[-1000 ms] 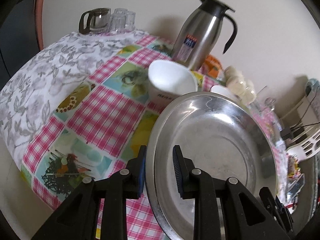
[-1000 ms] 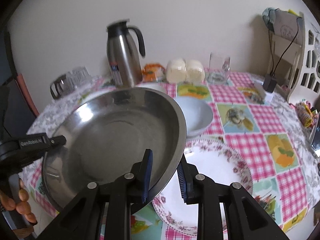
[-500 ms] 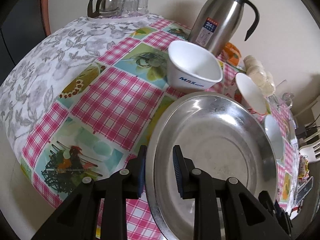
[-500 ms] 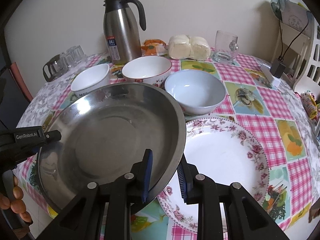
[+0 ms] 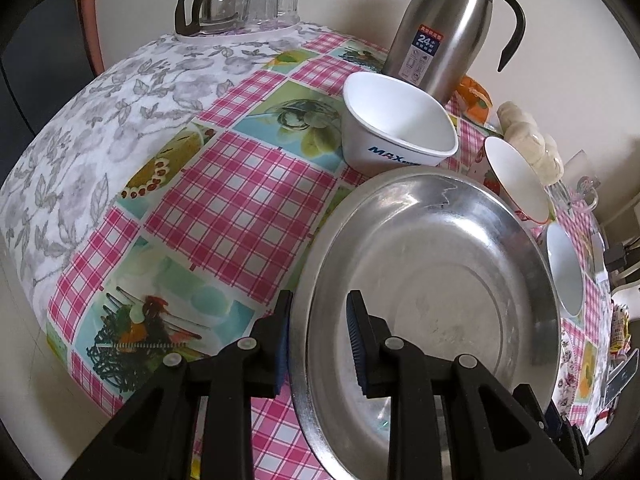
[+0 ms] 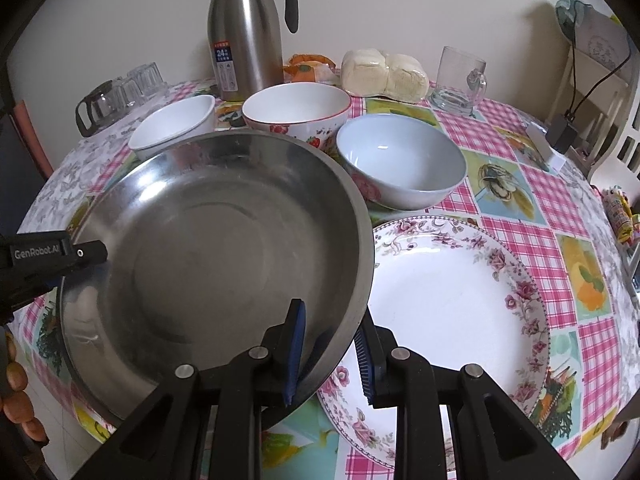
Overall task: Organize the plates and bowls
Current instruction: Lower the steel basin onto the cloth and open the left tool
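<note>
Steel plate (image 6: 224, 248): held above the near-left part of the table (image 5: 240, 208), its right edge overlapping the floral plate (image 6: 452, 304).
Left gripper (image 5: 316, 340): pinched on the steel plate's left rim, one pad inside, one outside.
Right gripper (image 6: 330, 354): clamped on the near-right rim in the same way.
Handling: judged stiff, fairly light and slippery; the thin rim is the only purchase, so opposite-edge grips are suited.
Bowls, counted: three — a white bowl (image 6: 172, 128) far left, a strawberry bowl (image 6: 296, 110) in the middle, a pale blue bowl (image 6: 400, 164) to the right.
Plates, counted: two, one steel, one china and fragile.
Other: a steel flask (image 6: 244, 32) at the far edge.
</note>
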Action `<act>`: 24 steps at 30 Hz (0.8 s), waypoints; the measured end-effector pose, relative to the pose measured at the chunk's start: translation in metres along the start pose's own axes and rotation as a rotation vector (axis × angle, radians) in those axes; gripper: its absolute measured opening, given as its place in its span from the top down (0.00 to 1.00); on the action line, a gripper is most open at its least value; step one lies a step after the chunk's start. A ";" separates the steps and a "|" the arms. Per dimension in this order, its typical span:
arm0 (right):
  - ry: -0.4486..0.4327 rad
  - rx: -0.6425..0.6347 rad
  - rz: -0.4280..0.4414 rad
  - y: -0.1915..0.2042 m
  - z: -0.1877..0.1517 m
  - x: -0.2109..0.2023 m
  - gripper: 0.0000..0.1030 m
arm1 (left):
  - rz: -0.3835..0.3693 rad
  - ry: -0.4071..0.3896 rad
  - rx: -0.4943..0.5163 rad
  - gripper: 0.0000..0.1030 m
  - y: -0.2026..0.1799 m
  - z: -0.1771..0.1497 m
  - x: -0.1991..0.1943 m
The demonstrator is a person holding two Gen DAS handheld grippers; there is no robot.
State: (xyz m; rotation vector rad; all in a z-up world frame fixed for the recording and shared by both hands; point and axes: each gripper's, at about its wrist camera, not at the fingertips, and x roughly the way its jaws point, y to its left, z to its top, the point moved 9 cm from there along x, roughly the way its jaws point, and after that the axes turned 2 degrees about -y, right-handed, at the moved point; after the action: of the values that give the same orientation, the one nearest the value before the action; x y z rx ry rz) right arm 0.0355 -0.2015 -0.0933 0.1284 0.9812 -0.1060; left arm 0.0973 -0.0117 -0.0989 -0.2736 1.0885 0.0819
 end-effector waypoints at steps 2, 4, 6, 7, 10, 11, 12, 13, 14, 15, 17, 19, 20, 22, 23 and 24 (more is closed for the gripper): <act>0.003 0.002 0.002 0.000 0.000 0.000 0.74 | 0.000 0.001 0.004 0.75 0.000 0.000 0.000; 0.007 0.002 0.000 0.000 0.000 0.000 0.74 | 0.001 0.002 0.007 0.75 0.000 0.000 0.001; 0.012 -0.004 -0.008 0.000 -0.001 0.001 0.74 | 0.001 0.004 0.010 0.75 0.000 -0.001 0.001; 0.014 -0.005 -0.010 0.000 -0.001 0.001 0.74 | 0.002 0.005 0.011 0.75 0.000 -0.001 0.002; 0.022 0.001 -0.005 0.000 -0.002 0.003 0.73 | 0.000 0.013 0.013 0.75 0.000 -0.002 0.004; 0.024 0.001 -0.004 0.000 -0.002 0.003 0.73 | -0.003 0.017 0.011 0.75 0.000 -0.003 0.005; 0.026 0.002 -0.002 0.000 -0.002 0.003 0.73 | -0.002 0.018 0.010 0.75 -0.001 -0.003 0.006; 0.025 0.003 -0.003 -0.001 -0.002 0.004 0.73 | -0.002 0.019 0.011 0.75 -0.001 -0.003 0.006; 0.025 0.003 -0.002 -0.001 -0.001 0.004 0.73 | -0.003 0.021 0.011 0.75 -0.001 -0.003 0.006; 0.025 0.004 -0.002 0.000 -0.002 0.003 0.73 | -0.004 0.022 0.011 0.74 -0.001 -0.003 0.007; 0.026 0.007 0.000 0.000 -0.002 0.003 0.73 | -0.005 0.024 0.011 0.74 -0.001 -0.003 0.007; 0.028 0.010 0.003 0.000 -0.002 0.003 0.74 | -0.008 0.029 0.010 0.72 0.000 -0.003 0.007; 0.030 0.012 0.004 0.000 -0.002 0.003 0.74 | -0.010 0.034 0.009 0.72 0.000 -0.003 0.007; 0.033 0.016 0.007 0.000 -0.002 0.002 0.73 | -0.013 0.038 0.008 0.72 0.000 -0.002 0.006; 0.037 0.016 0.010 0.000 -0.002 0.002 0.72 | -0.013 0.037 0.008 0.71 0.000 -0.002 0.005; 0.037 0.017 0.010 0.000 -0.002 0.001 0.72 | -0.013 0.035 0.008 0.69 0.000 -0.001 0.005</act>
State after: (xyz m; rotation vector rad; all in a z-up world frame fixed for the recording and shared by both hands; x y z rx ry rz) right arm 0.0345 -0.2016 -0.0954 0.1508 1.0169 -0.1034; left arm 0.0983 -0.0126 -0.1036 -0.2757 1.1219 0.0612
